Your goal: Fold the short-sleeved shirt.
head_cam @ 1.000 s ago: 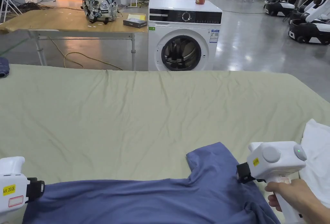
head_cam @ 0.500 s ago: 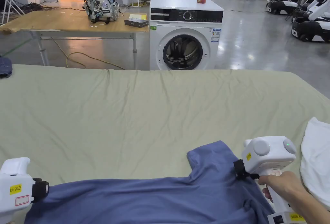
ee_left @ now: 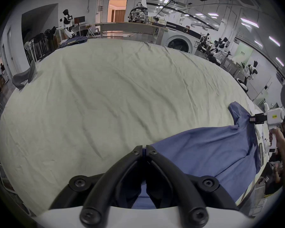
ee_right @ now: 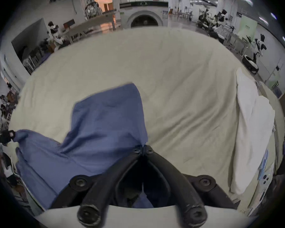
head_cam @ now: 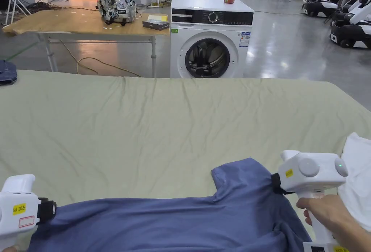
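Across the olive sheet [head_cam: 181, 126], your blue shirt [head_cam: 174, 223] lies limp at six o'clock, left gripper [ee_left: 142, 150] and right gripper [ee_right: 143, 148] both clamped on its edges; it looks light and floppy, so hold hems and seams.

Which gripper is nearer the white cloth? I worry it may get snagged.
Right. The right gripper holds the blue shirt by its sleeve, just beside the white cloth. The left gripper pinches the shirt's opposite end, far across the bed.
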